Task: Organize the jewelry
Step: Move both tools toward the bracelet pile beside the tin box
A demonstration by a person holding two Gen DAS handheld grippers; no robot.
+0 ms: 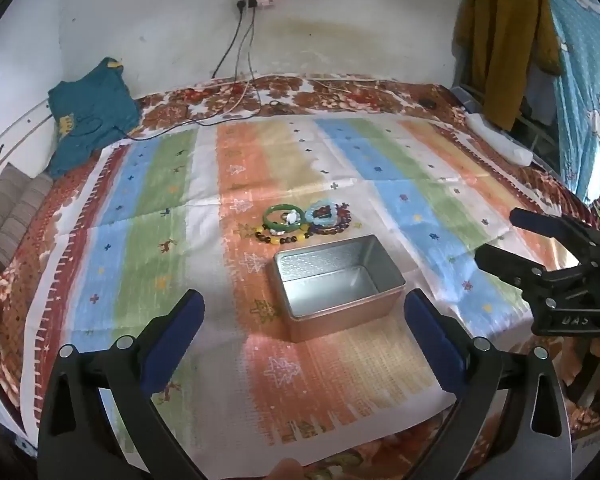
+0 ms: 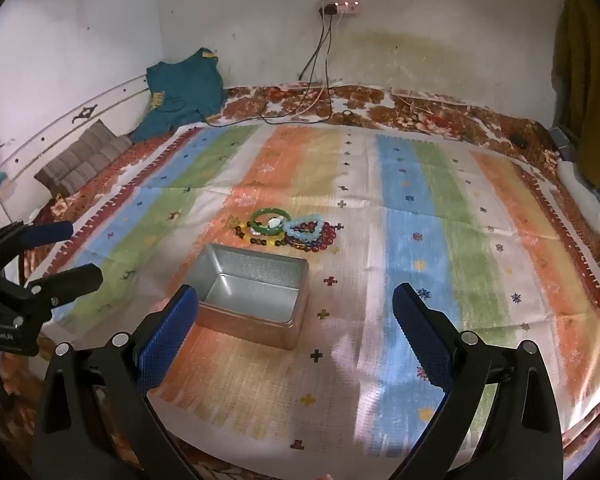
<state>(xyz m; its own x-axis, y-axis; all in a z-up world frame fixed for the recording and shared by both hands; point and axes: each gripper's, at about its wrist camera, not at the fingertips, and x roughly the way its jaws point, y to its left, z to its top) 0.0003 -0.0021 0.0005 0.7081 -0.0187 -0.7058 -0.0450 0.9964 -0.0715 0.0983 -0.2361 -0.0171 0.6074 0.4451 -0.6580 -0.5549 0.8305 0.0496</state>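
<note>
An empty open metal tin [image 1: 342,280] [image 2: 256,280] sits on a striped cloth [image 1: 140,208] [image 2: 460,240]. Just behind it lies a small heap of jewelry: a green bangle [image 1: 280,218] [image 2: 269,221], a light blue bead bracelet [image 1: 319,215] [image 2: 305,229], dark red beads [image 1: 342,222] [image 2: 326,236] and an amber and dark bead string [image 1: 284,237] [image 2: 260,241]. My left gripper [image 1: 304,304] is open and empty, in front of the tin. My right gripper [image 2: 296,300] is open and empty, to the tin's right. Each gripper also shows in the other's view, the right one [image 1: 504,236] and the left one [image 2: 76,252].
The cloth lies on a floral bed cover [image 1: 340,96]. A teal garment [image 1: 88,120] and a grey striped cushion [image 1: 12,208] lie at the back left. Cables [image 1: 236,60] hang from a wall socket. A white object [image 1: 500,140] and hanging clothes [image 1: 508,40] are at the right.
</note>
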